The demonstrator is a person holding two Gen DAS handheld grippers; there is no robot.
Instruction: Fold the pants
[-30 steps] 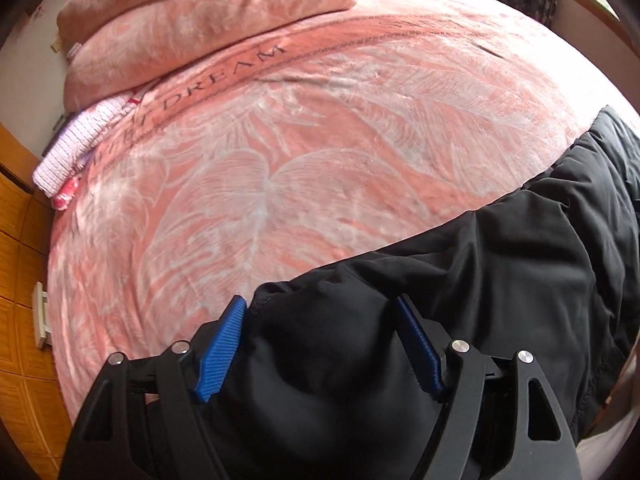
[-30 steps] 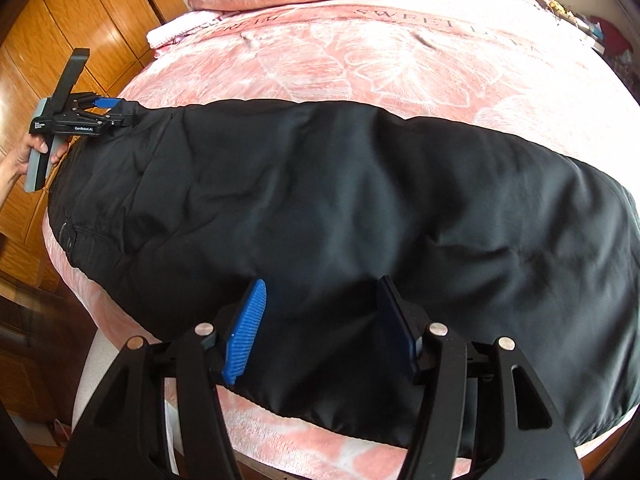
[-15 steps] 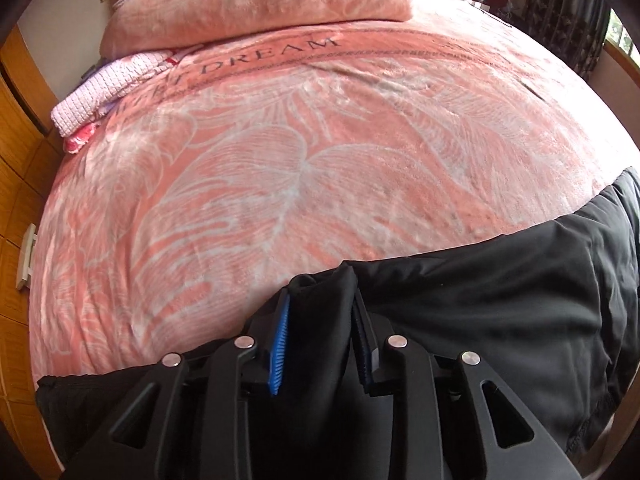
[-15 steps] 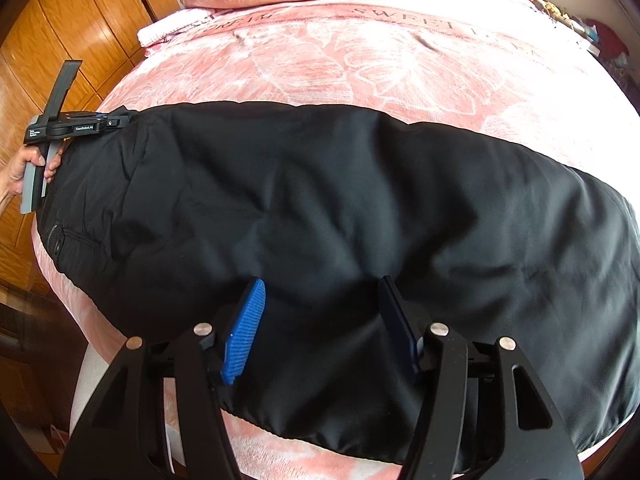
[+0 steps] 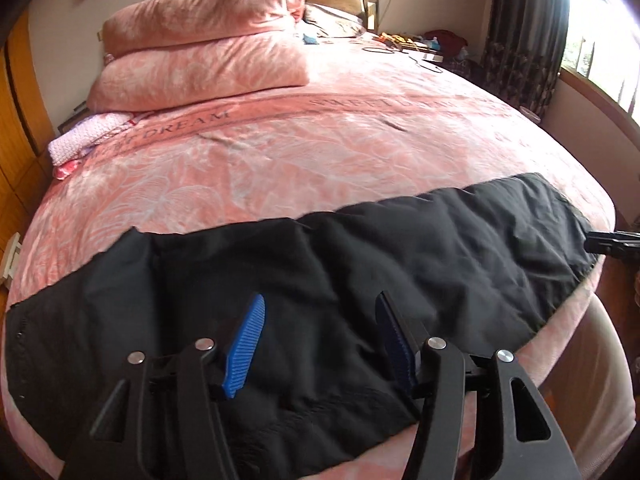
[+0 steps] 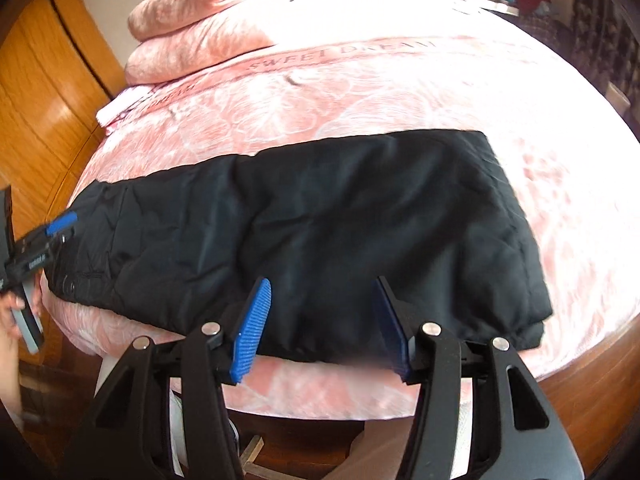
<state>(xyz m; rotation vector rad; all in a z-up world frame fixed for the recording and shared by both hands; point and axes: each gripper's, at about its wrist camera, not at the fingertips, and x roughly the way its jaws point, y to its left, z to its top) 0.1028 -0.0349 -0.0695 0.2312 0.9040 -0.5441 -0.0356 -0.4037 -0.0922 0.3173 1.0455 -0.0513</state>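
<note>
Along the bed's (image 5: pixel 320 168) near edge lie flat black pants (image 6: pixel 320 216), both the left gripper (image 5: pixel 320 340) and right gripper (image 6: pixel 322 324) spread, holding nothing.

Each gripper (image 5: pixel 320 340) (image 6: pixel 322 322) is built of matte black angular arms pinned with round silver screws. Ribbed blue pads (image 6: pixel 252 330) are fitted inside the fingers. Bare skin (image 6: pixel 10 344) is seen at the left edge.

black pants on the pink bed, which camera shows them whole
The right wrist view: the black fabric pants lie flat across the pink leaf-print bedspread, both ends visible, waist at left. The left wrist view shows them too, but its gripper covers part.
</note>
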